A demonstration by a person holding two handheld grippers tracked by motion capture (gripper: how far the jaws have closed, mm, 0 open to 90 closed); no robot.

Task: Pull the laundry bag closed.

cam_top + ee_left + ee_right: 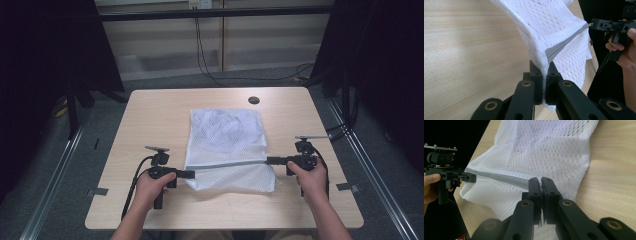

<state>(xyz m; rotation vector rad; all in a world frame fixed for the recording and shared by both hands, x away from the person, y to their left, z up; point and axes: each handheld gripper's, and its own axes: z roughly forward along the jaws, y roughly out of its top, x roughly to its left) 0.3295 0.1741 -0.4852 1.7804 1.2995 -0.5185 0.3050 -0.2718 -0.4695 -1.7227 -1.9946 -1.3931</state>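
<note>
Both grippers clamped on white mesh bag (pixel 227 150), left gripper (pixel 192 174), right gripper (pixel 268 160)

The mesh bag (pixel 227 147) lies on the desk (pixel 150 115), about midway across it. The left gripper (pixel 189 174) sits at the bag's left edge, the right gripper (pixel 270 160) at its right edge, each touching one end of the band (pixel 230 163) that crosses the bag. The desk's hole (pixel 254 100) lies behind the bag, slightly right.

Left gripper (pixel 190 174) clamped, jaws pointing inward, right gripper (pixel 270 160) clamped, facing it, forearms low, apart
</note>
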